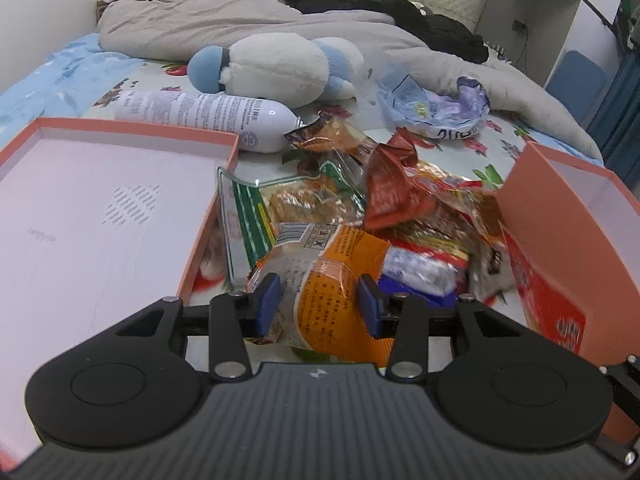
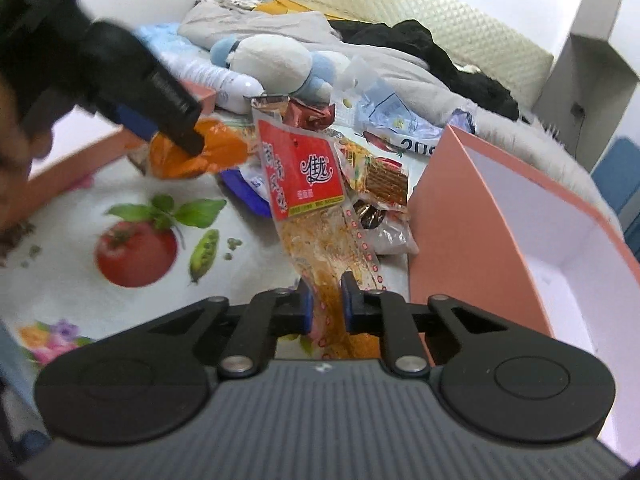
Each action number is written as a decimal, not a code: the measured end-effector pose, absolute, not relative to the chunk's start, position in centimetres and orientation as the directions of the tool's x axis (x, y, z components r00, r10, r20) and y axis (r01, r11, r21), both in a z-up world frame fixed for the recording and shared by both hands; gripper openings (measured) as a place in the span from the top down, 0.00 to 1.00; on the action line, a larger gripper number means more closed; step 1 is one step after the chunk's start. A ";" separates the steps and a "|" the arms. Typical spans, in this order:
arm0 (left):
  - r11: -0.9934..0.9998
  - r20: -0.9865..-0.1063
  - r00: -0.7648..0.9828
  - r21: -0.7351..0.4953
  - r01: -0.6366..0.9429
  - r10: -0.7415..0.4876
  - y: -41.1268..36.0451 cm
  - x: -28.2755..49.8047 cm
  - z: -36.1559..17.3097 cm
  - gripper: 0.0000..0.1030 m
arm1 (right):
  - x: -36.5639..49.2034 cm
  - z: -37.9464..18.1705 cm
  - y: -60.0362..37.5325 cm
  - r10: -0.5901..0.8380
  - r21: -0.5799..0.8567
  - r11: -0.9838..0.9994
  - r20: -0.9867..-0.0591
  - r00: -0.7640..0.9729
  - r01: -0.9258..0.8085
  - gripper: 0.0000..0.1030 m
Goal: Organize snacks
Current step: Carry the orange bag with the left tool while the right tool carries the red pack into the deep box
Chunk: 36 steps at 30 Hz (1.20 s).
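Clamped between my right gripper [image 2: 325, 300] pads: red-labelled snack packet [image 2: 304, 172], long axis running straight ahead, pink box [image 2: 480, 216] just right. Left gripper [image 1: 319, 304] grips orange packet [image 1: 320, 280]; pink lid [image 1: 100, 200] left.

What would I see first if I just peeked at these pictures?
A messy heap of snack packets lies on the bed between two pink boxes. The right tool pinches a red packet, the left tool an orange packet. Behind them lies a white and blue plush toy.
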State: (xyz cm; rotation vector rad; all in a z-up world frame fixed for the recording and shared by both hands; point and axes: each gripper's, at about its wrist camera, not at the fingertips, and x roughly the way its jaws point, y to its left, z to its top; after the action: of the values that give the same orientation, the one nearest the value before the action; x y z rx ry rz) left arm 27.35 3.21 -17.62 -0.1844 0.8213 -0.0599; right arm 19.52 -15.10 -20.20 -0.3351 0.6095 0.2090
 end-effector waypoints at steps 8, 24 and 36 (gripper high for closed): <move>0.980 -0.723 0.679 -0.196 -0.026 -0.126 2.7 21.5 -15.7 0.53 | 17.3 -17.8 -16.9 0.185 -0.025 0.967 -0.624 0.760 -0.255 0.84; 0.972 -0.703 0.693 -0.234 -0.014 -0.159 0.8 14.4 -12.4 0.55 | 13.7 -13.8 -19.2 0.252 0.113 0.966 -0.588 0.769 -0.231 0.85; 0.969 -0.658 0.728 -0.244 0.034 -0.191 -2.3 11.9 -6.0 0.55 | 10.6 -9.5 -22.0 0.274 0.208 0.959 -0.525 0.806 -0.191 0.85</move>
State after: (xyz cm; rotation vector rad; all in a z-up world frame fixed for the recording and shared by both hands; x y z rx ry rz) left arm 11.92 -2.31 -6.02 -0.2223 0.7466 -0.1251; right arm 10.62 -22.00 -9.52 0.1479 0.5827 0.2498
